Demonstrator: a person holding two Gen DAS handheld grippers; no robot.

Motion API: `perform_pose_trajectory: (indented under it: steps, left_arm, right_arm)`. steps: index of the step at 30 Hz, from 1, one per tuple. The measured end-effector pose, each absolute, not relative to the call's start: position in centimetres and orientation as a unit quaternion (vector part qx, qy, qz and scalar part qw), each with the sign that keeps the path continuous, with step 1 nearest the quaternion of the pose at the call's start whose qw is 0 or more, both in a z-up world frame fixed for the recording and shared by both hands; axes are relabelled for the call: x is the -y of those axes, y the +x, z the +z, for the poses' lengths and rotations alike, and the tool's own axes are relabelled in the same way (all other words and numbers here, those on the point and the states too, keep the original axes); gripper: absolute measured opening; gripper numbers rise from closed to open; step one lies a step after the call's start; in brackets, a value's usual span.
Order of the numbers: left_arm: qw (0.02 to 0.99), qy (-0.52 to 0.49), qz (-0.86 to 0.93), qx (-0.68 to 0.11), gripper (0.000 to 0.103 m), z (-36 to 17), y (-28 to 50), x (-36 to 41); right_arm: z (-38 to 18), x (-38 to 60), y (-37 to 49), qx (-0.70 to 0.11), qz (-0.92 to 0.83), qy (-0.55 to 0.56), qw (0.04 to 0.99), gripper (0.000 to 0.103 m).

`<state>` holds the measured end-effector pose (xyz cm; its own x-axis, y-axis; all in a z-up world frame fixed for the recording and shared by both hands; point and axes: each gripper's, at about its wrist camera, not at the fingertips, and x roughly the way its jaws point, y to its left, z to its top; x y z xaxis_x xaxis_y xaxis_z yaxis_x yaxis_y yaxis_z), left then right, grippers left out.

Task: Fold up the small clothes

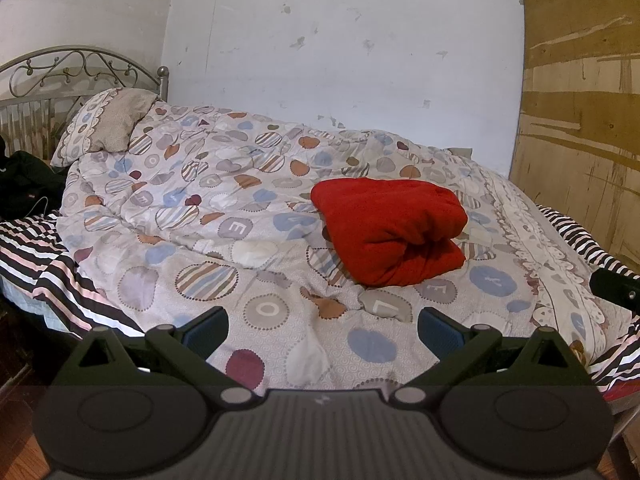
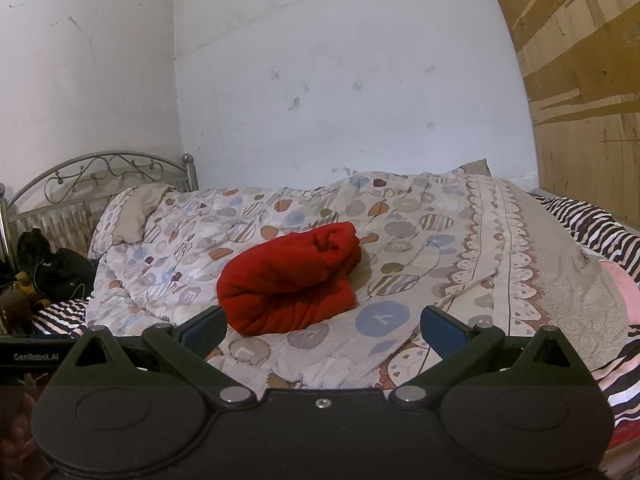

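Observation:
A red garment (image 1: 390, 230) lies folded into a thick bundle on the patterned quilt (image 1: 224, 216) of a bed. My left gripper (image 1: 322, 330) hovers open near the bed's front edge, short of the bundle and a little left of it, with nothing between its fingers. In the right wrist view the same red garment (image 2: 290, 278) sits just beyond my right gripper (image 2: 322, 328), toward its left finger. That gripper is open too and holds nothing. The right gripper's black body (image 1: 614, 286) pokes in at the right edge of the left wrist view.
A pillow (image 1: 106, 124) rests at the metal headboard (image 1: 76, 68) on the left. Dark clothes (image 2: 52, 268) are piled beside it. A striped sheet (image 1: 52, 264) shows at the bed's edges. A white wall stands behind, a wooden panel (image 2: 580, 92) on the right.

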<state>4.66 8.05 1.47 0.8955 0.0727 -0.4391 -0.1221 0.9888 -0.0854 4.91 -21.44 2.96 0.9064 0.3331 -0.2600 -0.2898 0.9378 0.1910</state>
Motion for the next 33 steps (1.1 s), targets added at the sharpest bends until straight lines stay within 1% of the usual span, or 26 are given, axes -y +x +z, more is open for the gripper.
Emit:
perform_pose_trajectory:
  steps: [33]
  left_arm:
    - [0.972, -0.055, 0.05, -0.223, 0.103, 1.49, 4.62, -8.0]
  right_arm:
    - [2.98, 21.31, 4.67, -0.146, 0.162, 0.072, 0.973, 0.103]
